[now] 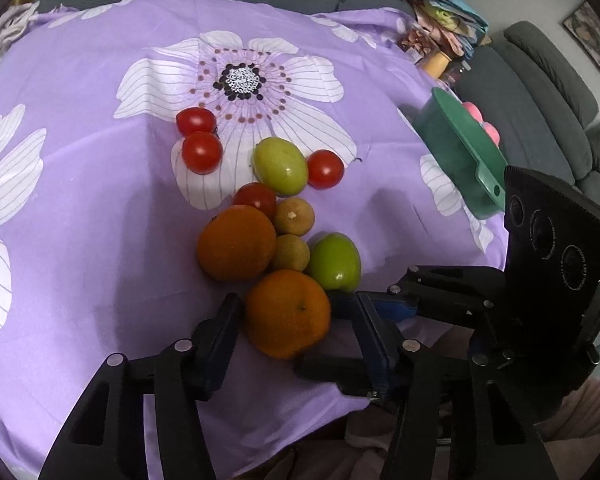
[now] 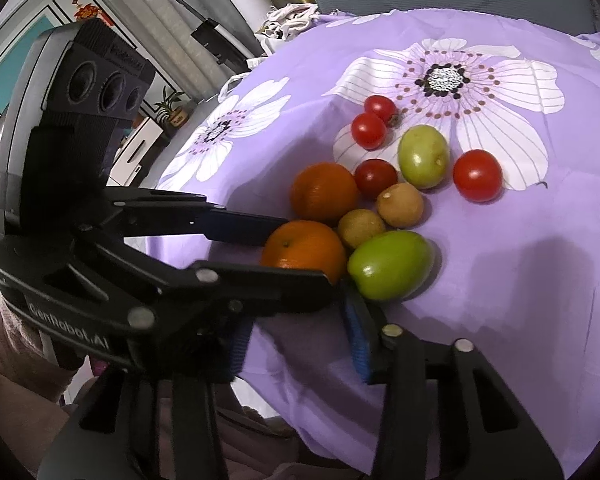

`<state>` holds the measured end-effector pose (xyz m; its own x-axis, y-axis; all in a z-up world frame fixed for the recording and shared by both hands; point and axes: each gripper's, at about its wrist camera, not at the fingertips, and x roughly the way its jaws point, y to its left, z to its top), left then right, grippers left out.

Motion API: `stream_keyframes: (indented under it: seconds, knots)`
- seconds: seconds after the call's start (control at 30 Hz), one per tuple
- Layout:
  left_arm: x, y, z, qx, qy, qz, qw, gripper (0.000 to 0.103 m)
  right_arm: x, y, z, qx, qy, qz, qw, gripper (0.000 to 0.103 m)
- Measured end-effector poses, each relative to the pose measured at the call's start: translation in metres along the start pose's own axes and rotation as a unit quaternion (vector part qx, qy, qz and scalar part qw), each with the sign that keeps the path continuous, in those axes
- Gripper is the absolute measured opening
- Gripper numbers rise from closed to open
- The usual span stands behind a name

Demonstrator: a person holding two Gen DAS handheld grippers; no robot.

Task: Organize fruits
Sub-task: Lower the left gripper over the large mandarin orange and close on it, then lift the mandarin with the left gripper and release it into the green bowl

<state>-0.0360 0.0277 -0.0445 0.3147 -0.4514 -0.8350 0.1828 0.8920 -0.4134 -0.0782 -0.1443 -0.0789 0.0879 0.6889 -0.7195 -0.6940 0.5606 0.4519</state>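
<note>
Grip axis: left gripper [image 1: 296, 306] clamped across near orange [image 1: 286, 314] at fruit cluster's near edge on purple cloth [image 1: 80, 200] (green fruit [image 1: 334, 262] just beside); right gripper [image 2: 296, 332] narrowly apart, empty, short of that green fruit.

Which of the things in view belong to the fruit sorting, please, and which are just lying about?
For the job: near orange, far orange, four tomatoes, two green fruits, two small brown fruits.
Lying about: green scoop at the table edge, heap of clothes, grey sofa, purple flowered cloth underneath.
</note>
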Motion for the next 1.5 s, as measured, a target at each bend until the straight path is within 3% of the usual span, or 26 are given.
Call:
stream_keyframes:
  seconds: [0.1, 0.43, 0.9, 1.1, 1.5]
  knots:
    - [0.003, 0.001, -0.001, 0.001, 0.003, 0.012, 0.9999, 0.047, 0.0, 0.001, -0.001, -0.005, -0.006, -0.002, 1.0, 0.037]
    - [-0.003, -0.011, 0.005, 0.011, -0.004, 0.022, 0.9997, 0.047, -0.013, 0.001, -0.003, -0.008, -0.031, 0.001, 0.999, 0.035]
    - [-0.004, -0.071, 0.043, 0.084, -0.02, 0.031, 0.9958, 0.047, -0.07, -0.018, -0.009, 0.013, -0.106, -0.018, 0.994, 0.035]
    - [0.004, -0.112, 0.066, 0.132, -0.025, 0.015, 0.9908, 0.047, -0.108, -0.035, -0.016, 0.031, -0.153, -0.054, 0.986, 0.035]
    - [0.047, -0.203, 0.114, 0.226, -0.014, -0.036, 0.9733, 0.047, -0.186, -0.092, -0.035, 0.097, -0.239, -0.142, 0.956, 0.035]
